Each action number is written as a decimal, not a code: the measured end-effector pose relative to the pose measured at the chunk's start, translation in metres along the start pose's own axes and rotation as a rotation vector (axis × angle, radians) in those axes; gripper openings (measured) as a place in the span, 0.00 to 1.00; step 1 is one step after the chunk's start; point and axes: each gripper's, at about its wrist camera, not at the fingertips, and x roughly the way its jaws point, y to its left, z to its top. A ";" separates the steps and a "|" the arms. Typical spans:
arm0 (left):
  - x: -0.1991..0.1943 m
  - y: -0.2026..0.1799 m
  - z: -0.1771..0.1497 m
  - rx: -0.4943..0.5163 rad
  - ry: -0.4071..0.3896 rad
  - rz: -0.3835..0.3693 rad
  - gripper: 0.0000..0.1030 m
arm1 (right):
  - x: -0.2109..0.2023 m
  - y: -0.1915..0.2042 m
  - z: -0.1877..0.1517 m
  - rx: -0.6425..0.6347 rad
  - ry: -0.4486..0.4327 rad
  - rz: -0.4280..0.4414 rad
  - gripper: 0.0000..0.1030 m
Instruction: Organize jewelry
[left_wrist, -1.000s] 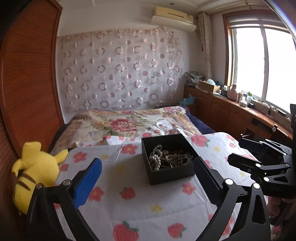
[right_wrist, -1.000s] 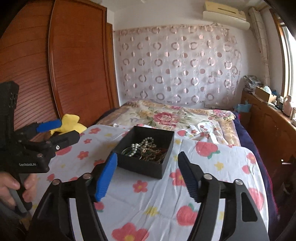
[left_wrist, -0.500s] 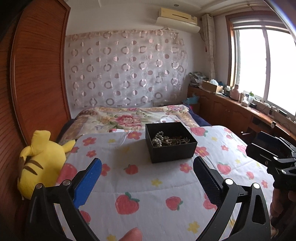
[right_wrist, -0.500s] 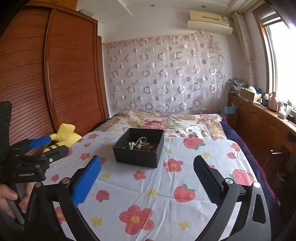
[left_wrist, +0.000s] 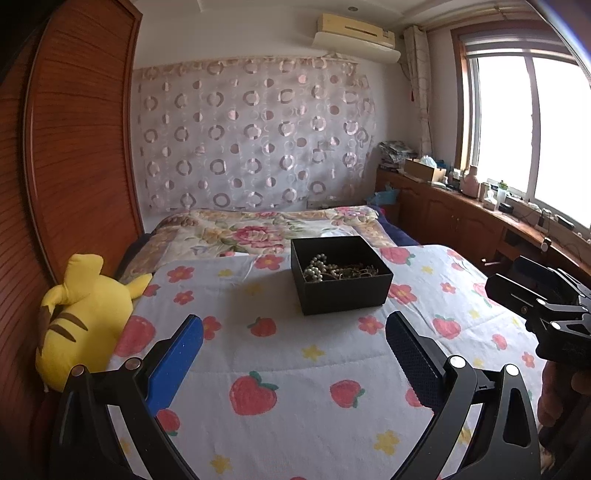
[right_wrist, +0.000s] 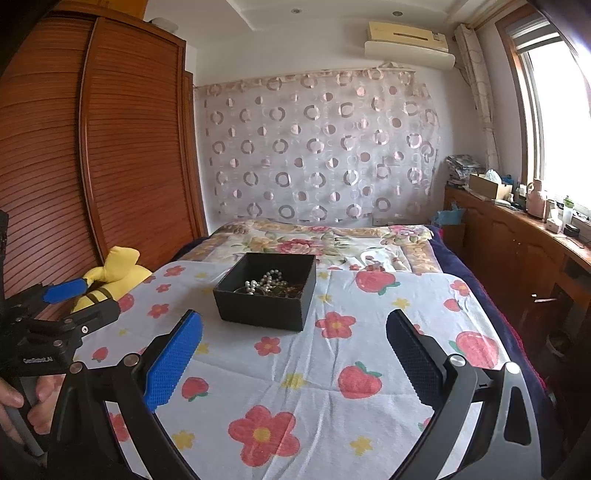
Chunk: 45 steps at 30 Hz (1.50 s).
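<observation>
A black open box (left_wrist: 341, 275) sits on the flowered cloth, holding a white pearl string (left_wrist: 317, 268) tangled with darker chains. It also shows in the right wrist view (right_wrist: 266, 291), pearls (right_wrist: 266, 281) inside. My left gripper (left_wrist: 293, 358) is open and empty, a short way back from the box. My right gripper (right_wrist: 293, 356) is open and empty, also back from the box. Each gripper shows at the edge of the other's view: the right gripper (left_wrist: 546, 310), the left gripper (right_wrist: 74, 302).
A yellow plush toy (left_wrist: 79, 325) lies at the cloth's left edge against a wooden wardrobe (right_wrist: 92, 166). A floral quilt (left_wrist: 266, 232) covers the bed behind the box. A wooden counter (left_wrist: 480, 218) with clutter runs along the window at right.
Both grippers have pulled back from the box and risen; the box looks smaller and farther. The right gripper's jaws have opened wider.
</observation>
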 end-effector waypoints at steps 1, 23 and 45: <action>0.000 -0.001 -0.001 0.001 0.001 0.000 0.93 | 0.000 0.000 -0.001 0.001 -0.001 -0.002 0.98; -0.001 0.000 -0.004 0.001 -0.005 -0.002 0.93 | -0.003 0.000 -0.003 0.012 -0.006 -0.008 0.98; -0.004 -0.007 -0.005 0.003 -0.011 -0.002 0.93 | -0.013 0.003 0.002 0.020 -0.024 -0.017 0.98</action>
